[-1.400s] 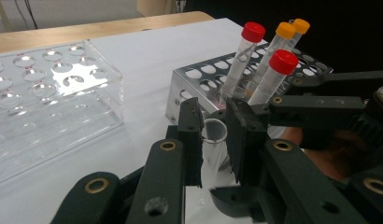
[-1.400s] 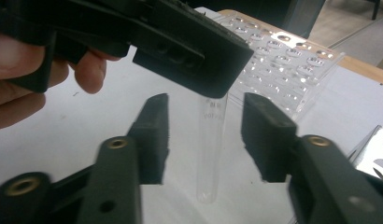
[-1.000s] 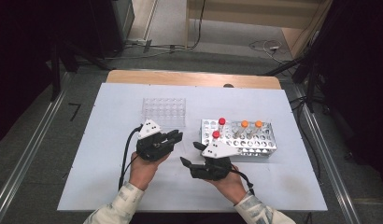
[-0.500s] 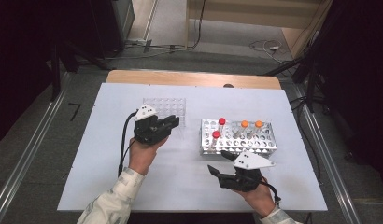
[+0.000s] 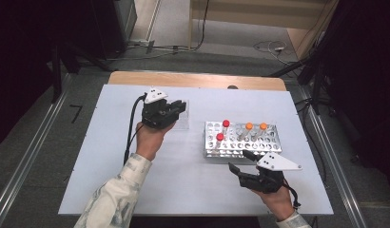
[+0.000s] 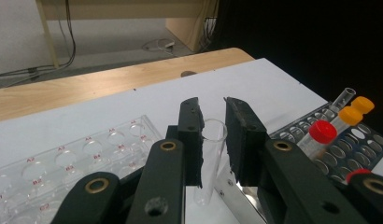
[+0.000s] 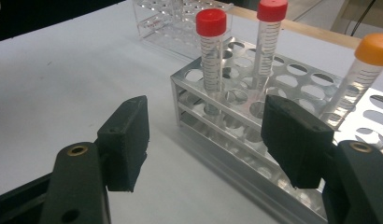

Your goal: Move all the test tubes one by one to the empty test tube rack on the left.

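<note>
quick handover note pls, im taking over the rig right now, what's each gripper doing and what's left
Left gripper: shut on an uncapped clear tube, held above the clear plastic rack.
Right gripper: open and empty, low by the near left corner of the metal rack.
Metal rack holds two red-capped tubes and two orange-capped tubes.
Done: clear tube picked up.
Left: probably seat it in a hole of the clear plastic rack.
</note>
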The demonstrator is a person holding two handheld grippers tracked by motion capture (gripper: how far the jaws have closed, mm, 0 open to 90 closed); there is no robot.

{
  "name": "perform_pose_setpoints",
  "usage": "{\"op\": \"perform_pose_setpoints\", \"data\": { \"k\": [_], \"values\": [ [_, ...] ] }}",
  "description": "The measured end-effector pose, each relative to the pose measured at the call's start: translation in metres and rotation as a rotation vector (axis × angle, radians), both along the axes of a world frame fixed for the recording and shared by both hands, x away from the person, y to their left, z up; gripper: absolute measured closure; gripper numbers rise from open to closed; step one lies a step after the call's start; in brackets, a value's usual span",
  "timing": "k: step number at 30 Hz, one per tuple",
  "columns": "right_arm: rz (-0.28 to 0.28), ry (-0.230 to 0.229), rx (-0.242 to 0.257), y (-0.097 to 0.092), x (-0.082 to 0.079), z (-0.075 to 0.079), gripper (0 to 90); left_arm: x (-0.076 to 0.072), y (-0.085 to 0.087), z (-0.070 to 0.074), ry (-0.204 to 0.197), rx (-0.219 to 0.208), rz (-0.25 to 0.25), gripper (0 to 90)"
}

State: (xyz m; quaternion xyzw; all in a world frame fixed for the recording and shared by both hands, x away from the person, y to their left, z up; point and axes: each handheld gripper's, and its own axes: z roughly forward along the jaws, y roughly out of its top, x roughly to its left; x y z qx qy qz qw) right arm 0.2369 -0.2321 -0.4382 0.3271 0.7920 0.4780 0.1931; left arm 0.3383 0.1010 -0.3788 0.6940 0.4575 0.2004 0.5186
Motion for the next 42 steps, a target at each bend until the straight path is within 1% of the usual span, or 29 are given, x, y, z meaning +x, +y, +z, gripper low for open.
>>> {"op": "perform_pose_setpoints", "data": {
  "k": [11, 13, 17, 24, 27, 31, 38, 42],
  "values": [
    [-0.032, 0.004, 0.012, -0.013, -0.001, -0.001, 31.0, 0.012, 0.001, 0.004, -0.008, 0.002, 0.029, 77.2],
    [-0.032, 0.003, 0.012, -0.013, -0.001, -0.001, 31.0, 0.015, 0.001, 0.004, -0.011, 0.005, 0.033, 77.2],
    [-0.032, 0.005, 0.015, -0.013, -0.002, 0.000, 31.0, 0.018, 0.002, 0.006, -0.015, -0.006, 0.042, 77.2],
    [-0.031, 0.004, 0.019, -0.014, -0.001, -0.001, 31.0, 0.023, 0.004, 0.008, -0.020, -0.002, 0.059, 77.2],
    [-0.031, 0.003, 0.021, -0.014, -0.001, 0.000, 31.1, 0.025, 0.005, 0.007, -0.018, -0.006, 0.065, 77.2],
    [-0.033, 0.002, 0.024, -0.014, -0.001, 0.000, 31.0, 0.028, 0.004, 0.005, -0.017, 0.005, 0.075, 77.2],
    [-0.035, 0.002, 0.028, -0.015, -0.001, 0.000, 31.1, 0.033, 0.004, 0.001, -0.016, 0.000, 0.087, 77.2],
    [-0.035, 0.003, 0.031, -0.016, -0.001, 0.000, 31.1, 0.036, 0.001, -0.003, -0.011, 0.014, 0.091, 77.2]
  ]
}}
